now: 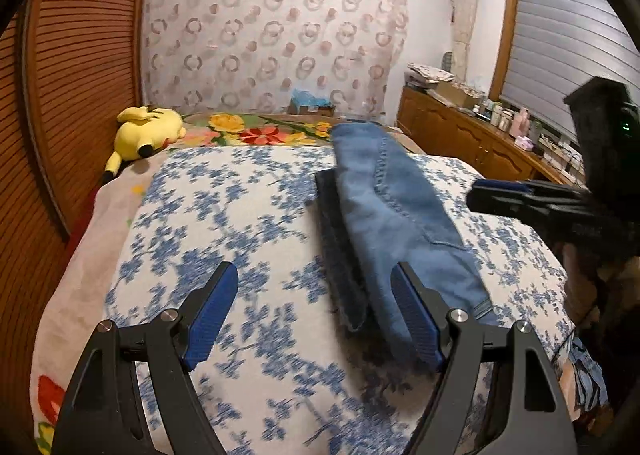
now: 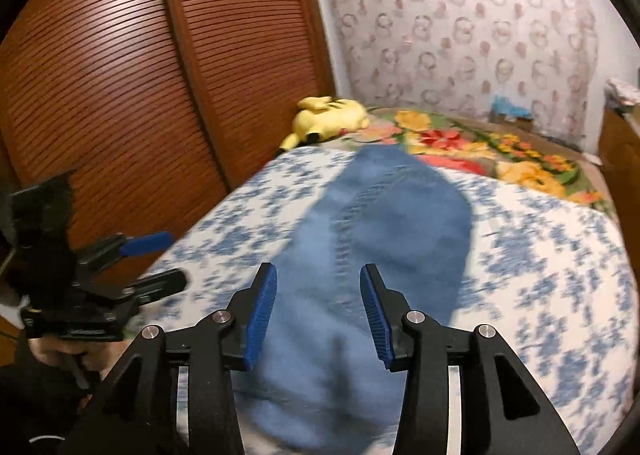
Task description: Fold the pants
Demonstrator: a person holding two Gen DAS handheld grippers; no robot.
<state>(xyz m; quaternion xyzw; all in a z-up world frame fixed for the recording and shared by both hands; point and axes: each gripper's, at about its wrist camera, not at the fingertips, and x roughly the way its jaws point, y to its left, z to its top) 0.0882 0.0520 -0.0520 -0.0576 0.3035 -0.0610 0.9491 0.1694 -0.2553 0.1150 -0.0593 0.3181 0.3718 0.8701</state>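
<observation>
While both claws hung above the bed [image 1: 120, 215], the pants [image 1: 400, 215] lay along the middle of the blue-flowered cover, running from the near edge toward the far end. The blue denim looked already doubled lengthwise into a narrow strip, with a darker layer showing along its left side; judged from that, the leg-on-leg fold was done and the crosswise folds were left. The left claw [image 1: 316, 315] was spread wide, holding nothing, its right pad just beside the near end of the cloth. The right claw [image 2: 318, 315] was also spread and empty, poised over the denim. A yellow plush toy [image 1: 148, 131] lay near the far left corner. No readable writing or brand showed; motion blur softened much.
</observation>
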